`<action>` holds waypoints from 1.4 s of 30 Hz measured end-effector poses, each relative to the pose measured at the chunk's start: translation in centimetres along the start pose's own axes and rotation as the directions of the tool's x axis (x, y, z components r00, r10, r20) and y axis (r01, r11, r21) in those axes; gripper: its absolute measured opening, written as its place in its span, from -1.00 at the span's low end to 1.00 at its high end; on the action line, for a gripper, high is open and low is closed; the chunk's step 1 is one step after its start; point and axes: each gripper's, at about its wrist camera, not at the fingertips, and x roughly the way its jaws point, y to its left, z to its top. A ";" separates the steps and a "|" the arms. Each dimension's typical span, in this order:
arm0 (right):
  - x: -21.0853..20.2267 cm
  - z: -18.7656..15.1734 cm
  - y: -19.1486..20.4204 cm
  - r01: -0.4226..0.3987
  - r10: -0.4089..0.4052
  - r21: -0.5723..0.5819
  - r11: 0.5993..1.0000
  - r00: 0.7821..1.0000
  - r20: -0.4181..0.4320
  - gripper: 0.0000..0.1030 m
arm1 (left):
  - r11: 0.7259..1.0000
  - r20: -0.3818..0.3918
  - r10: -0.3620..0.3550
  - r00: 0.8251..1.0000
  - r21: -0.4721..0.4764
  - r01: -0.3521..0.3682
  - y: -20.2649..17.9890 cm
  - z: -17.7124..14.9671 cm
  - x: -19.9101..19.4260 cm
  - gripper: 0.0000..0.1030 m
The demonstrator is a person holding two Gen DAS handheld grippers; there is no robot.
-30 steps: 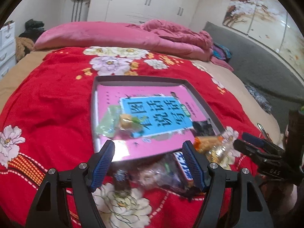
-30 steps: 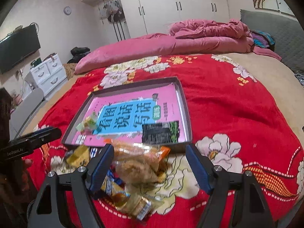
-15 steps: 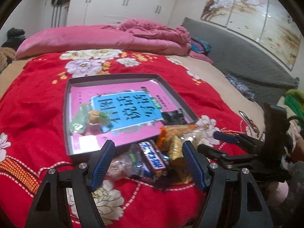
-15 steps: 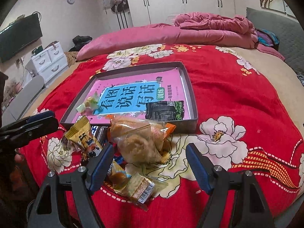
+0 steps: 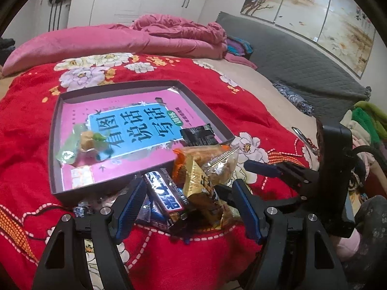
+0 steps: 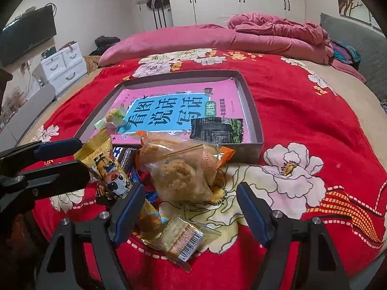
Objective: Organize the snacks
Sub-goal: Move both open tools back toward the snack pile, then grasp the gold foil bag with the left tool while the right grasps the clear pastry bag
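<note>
Snacks (image 6: 179,169): lying heaped on the red floral bedspread (image 6: 314,120), just in front of the tray's near wall.
Tray (image 6: 254,106): sitting on the bed, holding a pink book (image 6: 169,106), a dark packet (image 6: 215,130) and a green-wrapped sweet (image 5: 82,142).
Left gripper (image 5: 188,205): hovering over the heap, jaws standing apart around a dark bar (image 5: 167,195) and a gold packet (image 5: 200,188), gripping nothing.
Right gripper (image 6: 191,210): jaws gaping apart, straddling a clear bag of fried pieces (image 6: 183,169), not pressing it.
</note>
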 end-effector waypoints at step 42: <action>-0.9 0.7 -0.5 -0.027 0.026 0.008 1.000 0.999 0.045 -0.14 | 0.985 0.027 -0.137 0.990 -0.099 0.139 1.5 1.7 0.3 -0.69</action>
